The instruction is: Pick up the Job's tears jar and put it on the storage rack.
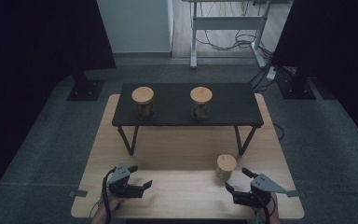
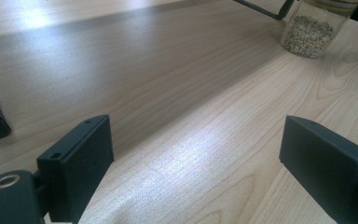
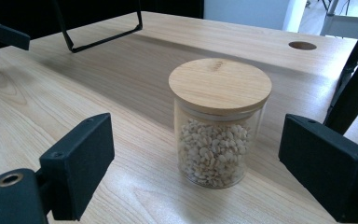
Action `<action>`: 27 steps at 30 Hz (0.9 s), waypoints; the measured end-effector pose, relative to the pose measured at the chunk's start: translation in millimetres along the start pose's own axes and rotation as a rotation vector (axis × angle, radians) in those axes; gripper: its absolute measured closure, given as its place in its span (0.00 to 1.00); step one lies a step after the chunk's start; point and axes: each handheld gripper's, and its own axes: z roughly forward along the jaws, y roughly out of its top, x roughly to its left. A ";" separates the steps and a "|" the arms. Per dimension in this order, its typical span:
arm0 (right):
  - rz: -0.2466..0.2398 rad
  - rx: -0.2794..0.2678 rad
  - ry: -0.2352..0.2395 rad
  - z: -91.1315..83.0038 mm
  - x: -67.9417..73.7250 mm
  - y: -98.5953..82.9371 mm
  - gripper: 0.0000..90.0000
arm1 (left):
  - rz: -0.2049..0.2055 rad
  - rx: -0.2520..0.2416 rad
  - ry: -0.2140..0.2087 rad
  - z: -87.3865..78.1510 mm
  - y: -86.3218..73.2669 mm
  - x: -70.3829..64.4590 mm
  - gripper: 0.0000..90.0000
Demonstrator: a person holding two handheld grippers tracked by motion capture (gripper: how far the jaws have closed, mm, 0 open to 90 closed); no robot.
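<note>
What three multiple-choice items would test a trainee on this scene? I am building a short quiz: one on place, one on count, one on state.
1. Where does the jar nearest the right tool stand?
A. on the black shelf
B. on the wooden table
C. on the floor

2. How many lidded jars are there in all?
A. two
B. three
C. four

3. How do the right tool's jaws stand?
A. open, apart from the jar
B. shut on the jar
C. shut on the lid

Answers: 1 B, it rests on the wooden table before the black shelf. 2 B, two on the shelf, one below. 3 A, gaps show on both sides.
</note>
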 end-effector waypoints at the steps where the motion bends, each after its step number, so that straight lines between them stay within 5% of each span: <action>1: 0.000 0.002 -0.001 0.2 -0.3 -0.3 0.10 | 0.000 0.000 0.000 -0.1 0.0 0.0 0.10; 27: 0.016 0.031 -0.014 13.0 -11.8 -3.1 0.10 | 0.002 0.000 -0.006 1.1 0.4 -1.1 0.10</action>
